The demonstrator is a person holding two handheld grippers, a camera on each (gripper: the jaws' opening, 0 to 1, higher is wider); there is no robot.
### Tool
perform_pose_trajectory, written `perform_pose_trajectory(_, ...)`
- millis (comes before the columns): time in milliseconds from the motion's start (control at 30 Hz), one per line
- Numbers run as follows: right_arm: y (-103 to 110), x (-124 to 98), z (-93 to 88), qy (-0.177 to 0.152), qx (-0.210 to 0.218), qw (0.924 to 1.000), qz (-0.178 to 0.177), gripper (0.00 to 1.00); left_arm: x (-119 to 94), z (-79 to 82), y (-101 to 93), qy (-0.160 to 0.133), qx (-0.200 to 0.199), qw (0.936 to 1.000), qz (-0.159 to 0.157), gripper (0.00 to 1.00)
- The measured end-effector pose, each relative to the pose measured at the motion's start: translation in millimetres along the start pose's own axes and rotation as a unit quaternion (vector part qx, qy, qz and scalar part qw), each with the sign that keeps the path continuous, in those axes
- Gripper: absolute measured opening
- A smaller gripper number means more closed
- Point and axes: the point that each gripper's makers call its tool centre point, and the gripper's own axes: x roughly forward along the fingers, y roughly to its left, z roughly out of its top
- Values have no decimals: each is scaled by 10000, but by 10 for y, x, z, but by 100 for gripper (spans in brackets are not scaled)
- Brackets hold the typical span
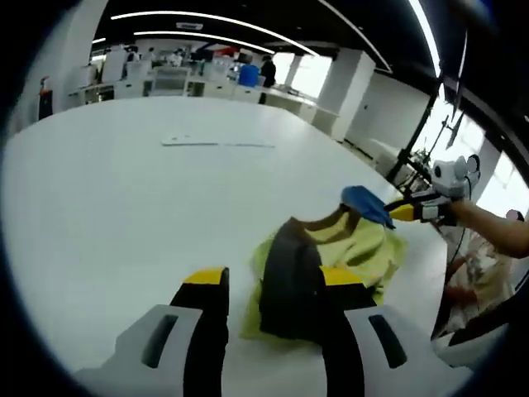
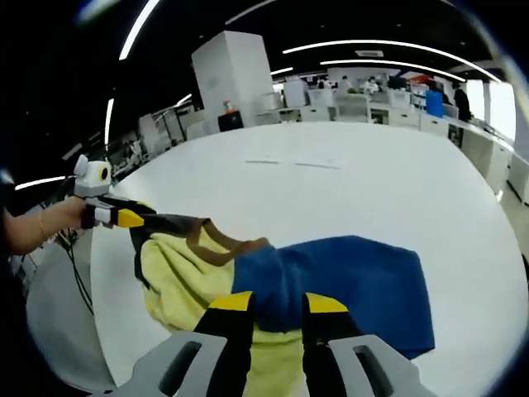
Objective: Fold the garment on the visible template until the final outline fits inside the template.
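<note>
Both tools clamp garment (image 2: 273, 289) betw. them: left tool (image 1: 273, 285), right tool (image 2: 277, 302), on white table (image 1: 124, 198).

the garment (image 2: 331, 281) lies bunched on the tabletop (image 1: 124, 207) near one edge. the left gripper (image 1: 273, 289) and the right gripper (image 2: 277, 308) meet it from opposite sides. farther in, toward the tabletop's middle, lies the template (image 1: 216, 143).

Left gripper view: low over the white desk (image 1: 99, 215), looking along its own jaws, close to the garment (image 1: 331, 256); right gripper (image 1: 395, 213) enters from the right. Right gripper view: opposite side, equally near, facing back; left gripper (image 2: 136, 220) enters at left. Shared: garment, desk, office background.
</note>
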Motion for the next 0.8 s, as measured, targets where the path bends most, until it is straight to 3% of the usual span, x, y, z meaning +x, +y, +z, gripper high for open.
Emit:
perform_pose_trajectory(300, -14, 125, -99, 93, 454, 9989, 40, 11, 107, -175, 96, 319, -76, 9995, 33, 25)
perform_pose_trajectory(433, -45, 135, -132, 132, 714, 9974, 3, 8, 111, -220, 88, 340, -199, 9992, -26, 22)
perform_pose_trajectory(600, -31, 136, -172, 166, 861, 9961, 24, 1, 108, -240, 41, 355, -339, 9987, -131, 9)
perform_pose_trajectory(800, -2, 111, -161, 124, 907, 9958, 10, 0, 46, -190, 51, 240, -223, 9995, 47, 5)
